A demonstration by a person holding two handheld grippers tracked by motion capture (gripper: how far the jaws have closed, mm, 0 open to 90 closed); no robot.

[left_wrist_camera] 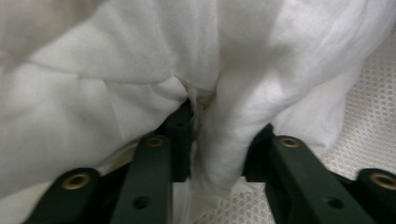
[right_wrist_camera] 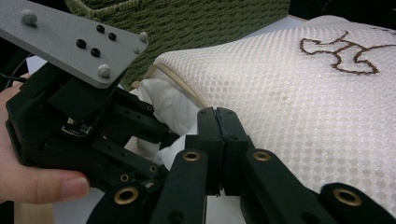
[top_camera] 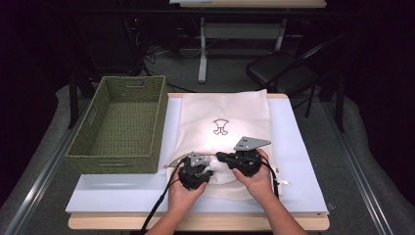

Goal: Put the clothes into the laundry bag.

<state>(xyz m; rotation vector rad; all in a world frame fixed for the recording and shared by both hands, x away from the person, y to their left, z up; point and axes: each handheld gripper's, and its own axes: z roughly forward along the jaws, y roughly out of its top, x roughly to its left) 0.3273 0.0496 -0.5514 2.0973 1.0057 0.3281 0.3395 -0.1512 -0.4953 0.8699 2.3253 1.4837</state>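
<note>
White cloth [top_camera: 218,172] bulges from the mouth of the mesh laundry bag [top_camera: 225,117] at the table's [top_camera: 303,161] six o'clock edge, the bag's long axis running six to twelve. The left gripper [top_camera: 203,172] pinches a fold of it, with cloth lying at twelve o'clock from its tips. The right gripper [top_camera: 222,157], pressed together with nothing visible between its jaws, rests against the bag's rim just beside it. A green woven basket [top_camera: 122,122] stands at nine o'clock.
</note>
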